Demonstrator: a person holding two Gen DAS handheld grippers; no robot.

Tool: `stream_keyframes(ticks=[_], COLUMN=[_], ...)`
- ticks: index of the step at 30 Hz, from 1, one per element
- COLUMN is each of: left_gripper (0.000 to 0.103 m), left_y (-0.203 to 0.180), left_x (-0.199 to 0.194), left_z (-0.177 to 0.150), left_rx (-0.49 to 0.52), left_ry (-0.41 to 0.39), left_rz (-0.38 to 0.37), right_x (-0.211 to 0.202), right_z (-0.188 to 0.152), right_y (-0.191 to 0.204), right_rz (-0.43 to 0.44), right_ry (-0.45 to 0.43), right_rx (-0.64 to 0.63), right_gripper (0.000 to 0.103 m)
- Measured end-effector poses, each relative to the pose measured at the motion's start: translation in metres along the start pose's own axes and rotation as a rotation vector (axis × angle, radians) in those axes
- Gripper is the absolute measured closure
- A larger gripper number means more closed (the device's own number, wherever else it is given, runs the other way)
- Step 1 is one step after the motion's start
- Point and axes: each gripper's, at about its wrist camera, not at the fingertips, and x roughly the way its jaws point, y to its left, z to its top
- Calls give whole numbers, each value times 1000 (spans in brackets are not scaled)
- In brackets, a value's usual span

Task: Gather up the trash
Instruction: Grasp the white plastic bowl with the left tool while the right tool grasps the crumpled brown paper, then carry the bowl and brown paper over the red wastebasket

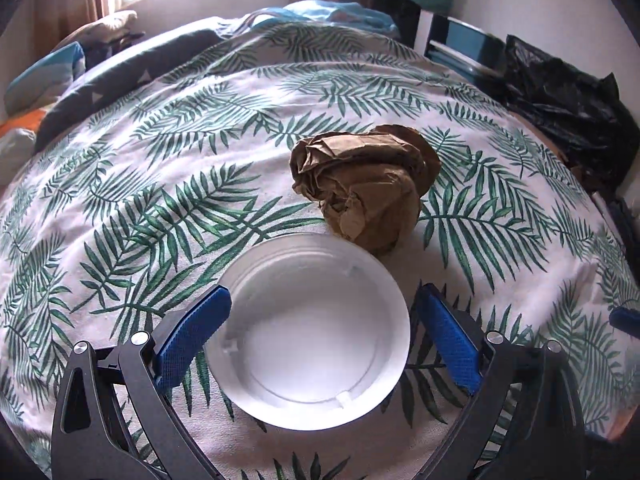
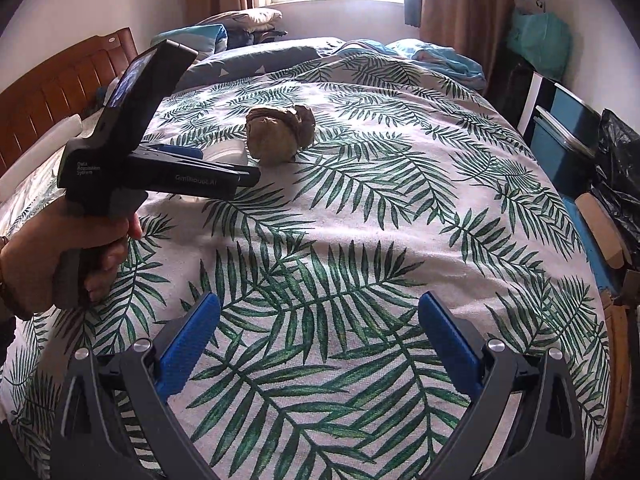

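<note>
I think I am at the step of picking up the white bowl [image 1: 308,332] from the bed cover [image 1: 160,184]. The bowl is the thing I steer by. My left gripper [image 1: 322,312] sits low over the bowl, one blue finger on each side of it. The jaws are spread wide. The finger [image 1: 200,332] on the left side of the picture looks right at the rim, and the other one stands a little way off. I do not think the bowl is pinched yet.

Just behind the bowl, touching or nearly touching its far rim, lies a crumpled brown paper ball [image 1: 364,184]. That is trash too.

Next I would squeeze the jaws on the bowl's rim, slowly, because the bowl looks thin and light and could slip or tip.

My right gripper [image 2: 320,344] is well apart from the bowl, nearer to me, over bare leaf-print cover. Its jaws are spread wide and hold nothing. It tilts down at the bed. From its camera I see the person's hand [image 2: 60,256] gripping the left tool's handle, with the tool tilted down at the bowl.
</note>
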Motion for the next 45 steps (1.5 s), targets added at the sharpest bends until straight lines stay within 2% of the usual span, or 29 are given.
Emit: stream_keyframes(ticks=[2,3,7,9,11,14,19,26,31,39,40,42,45], left_gripper=[22,24,23,17,16,25,28,28,28,27,27,27,27], left_y=[3,4,6,8,12,16,22,42,57,64,64,65,64], left_x=[-1,0,0,1,0,-2,-12,-33,-40,-37,-36,-36,-37], left_z=[-1,-1,-5,-7,-9,-10,-15,-39,-51,-54,-54,-54,-54], left_rx=[-13,-10,13,20,10,-4,-21,29,21,1,-2,-5,-3], left_ry=[-2,6,32,45,44,38,22,32,40,35,34,31,27], left_rz=[-2,7,24,37,30,32,48,122,127,108,105,101,104], right_x=[1,2,5,6,7,5,13,65,107,150,154,159,151], right_z=[1,2,2,2,2,6,26,83,113,138,138,138,136], right_y=[0,0,2,4,4,3,3,15,35,46,46,47,45], right_rz=[-3,-5,-13,-17,-20,-17,-19,32,-6,-73,-75,-72,-44], right_ry=[1,2,10,11,13,7,-10,-22,-3,36,46,62,35], right_rx=[0,0,-11,-18,-21,-10,-21,-8,-35,-69,-72,-77,-73], right_gripper=[5,5,5,5,5,5,5,5,5,6,8,41,44])
